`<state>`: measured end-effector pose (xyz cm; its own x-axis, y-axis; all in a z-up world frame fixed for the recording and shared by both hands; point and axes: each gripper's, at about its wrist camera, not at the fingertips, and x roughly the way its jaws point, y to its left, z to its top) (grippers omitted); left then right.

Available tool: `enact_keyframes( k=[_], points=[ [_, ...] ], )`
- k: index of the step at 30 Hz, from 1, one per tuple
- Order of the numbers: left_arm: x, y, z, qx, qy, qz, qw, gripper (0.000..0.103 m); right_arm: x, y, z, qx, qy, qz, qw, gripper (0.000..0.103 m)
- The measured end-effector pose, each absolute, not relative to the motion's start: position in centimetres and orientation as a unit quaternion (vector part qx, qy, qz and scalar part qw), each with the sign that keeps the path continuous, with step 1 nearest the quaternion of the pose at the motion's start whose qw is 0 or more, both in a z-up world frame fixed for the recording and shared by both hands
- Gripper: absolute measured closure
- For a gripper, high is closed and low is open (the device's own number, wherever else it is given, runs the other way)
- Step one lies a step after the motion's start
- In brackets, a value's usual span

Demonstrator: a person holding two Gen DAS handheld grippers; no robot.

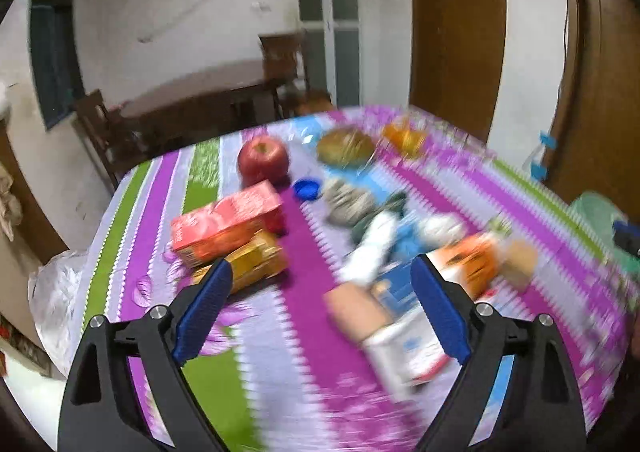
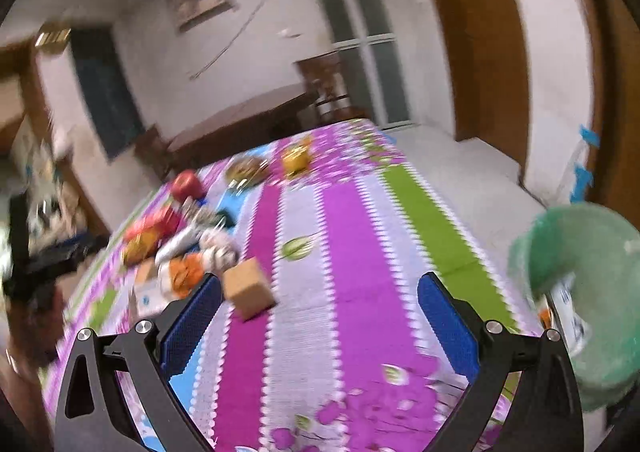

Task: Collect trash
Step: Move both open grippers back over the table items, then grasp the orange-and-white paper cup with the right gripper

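1. Trash lies scattered along one side of the surface (image 1: 256,332), on a striped cloth of magenta, lilac and green with scalloped white edging and a flower print.
2. Cartons, left wrist view: one red carton (image 1: 226,228) lying flat, rectangular; one yellow carton (image 1: 260,262) touching its near side; one white-and-blue box (image 1: 408,340) nearest the camera, heavily blurred.
3. One blue bottle cap (image 1: 307,189), round, just beside the red carton's far end.
4. One white plastic bottle (image 1: 370,248) lying on its side, among crumpled wrappers: one grey-green wad (image 1: 348,203) and one orange packet (image 1: 472,256). Blur prevents a finer count.
5. One small brown cardboard box (image 2: 249,288), cube-like, sits apart from the pile, nearer the right tongs.
6. Food at the far end: one red apple (image 1: 263,159), one round brownish item (image 1: 346,147), one orange-yellow item (image 1: 404,135), too blurred to identify.
7. One green bag (image 2: 580,292), thin and translucent, hangs off the surface's right edge with its mouth gaping; printed packaging shows inside.
8. Left tongs (image 1: 322,284): released, blue ribbed pads wide apart, nothing between them, above the pile.
9. Right tongs (image 2: 320,300): released, spread over bare cloth, holding nothing.
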<state>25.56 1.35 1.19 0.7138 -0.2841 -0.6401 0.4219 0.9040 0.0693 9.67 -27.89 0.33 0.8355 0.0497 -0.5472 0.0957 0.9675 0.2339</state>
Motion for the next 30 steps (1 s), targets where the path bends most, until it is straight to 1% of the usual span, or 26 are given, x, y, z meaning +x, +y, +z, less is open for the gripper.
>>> enact_keyframes(
  k=[5,11,13,16,18,19,20,22,24,25,27,28,29,30],
  points=[
    [28.6,4.0,-1.2,0.181,0.328,-0.232,0.898,0.016,14.2,-22.1,0.5,-0.018,0.326,0.087,0.941,0.005],
    [30.7,6.2,-2.1,0.201,0.329,-0.289,0.876,0.016,20.6,-17.6,0.3,-0.153,0.354,0.194,0.902,0.005],
    [30.8,6.2,-2.3,0.215,0.325,-0.299,0.871,0.017,22.0,-16.8,0.1,-0.182,0.357,0.213,0.891,0.005],
    [31.5,6.1,-3.0,0.23,0.33,-0.308,0.862,0.022,24.0,-15.3,-0.3,-0.204,0.37,0.263,0.867,0.005],
    [31.9,5.9,-3.6,0.237,0.338,-0.315,0.855,0.028,24.7,-14.5,-0.7,-0.227,0.381,0.284,0.85,0.01],
    [32.1,5.8,-3.8,0.238,0.342,-0.318,0.851,0.033,25.1,-14.1,-1.1,-0.237,0.386,0.288,0.844,0.017],
    [32.3,5.7,-4.1,0.24,0.345,-0.32,0.849,0.036,25.6,-13.6,-1.4,-0.247,0.397,0.295,0.833,0.021],
    [32.5,5.5,-4.4,0.242,0.349,-0.324,0.845,0.039,25.6,-13.3,-2.0,-0.256,0.408,0.305,0.821,0.022],
    [32.4,5.5,-4.5,0.242,0.345,-0.326,0.846,0.039,25.9,-13.0,-2.7,-0.266,0.422,0.315,0.808,0.025],
    [32.4,5.5,-4.4,0.236,0.344,-0.329,0.847,0.04,25.8,-12.9,-2.9,-0.266,0.427,0.318,0.803,0.032],
    [32.4,5.4,-4.4,0.229,0.341,-0.327,0.851,0.051,25.7,-12.6,-3.4,-0.269,0.429,0.313,0.804,0.036],
    [32.2,5.5,-4.2,0.227,0.337,-0.323,0.855,0.066,25.4,-12.5,-3.5,-0.268,0.425,0.313,0.806,0.04],
    [32.2,5.6,-4.2,0.22,0.341,-0.329,0.853,0.101,25.1,-12.5,-3.5,-0.269,0.423,0.315,0.806,0.046],
    [32.4,5.7,-4.3,0.207,0.357,-0.34,0.845,0.103,24.7,-12.5,-3.6,-0.271,0.42,0.315,0.807,0.048]
  ],
)
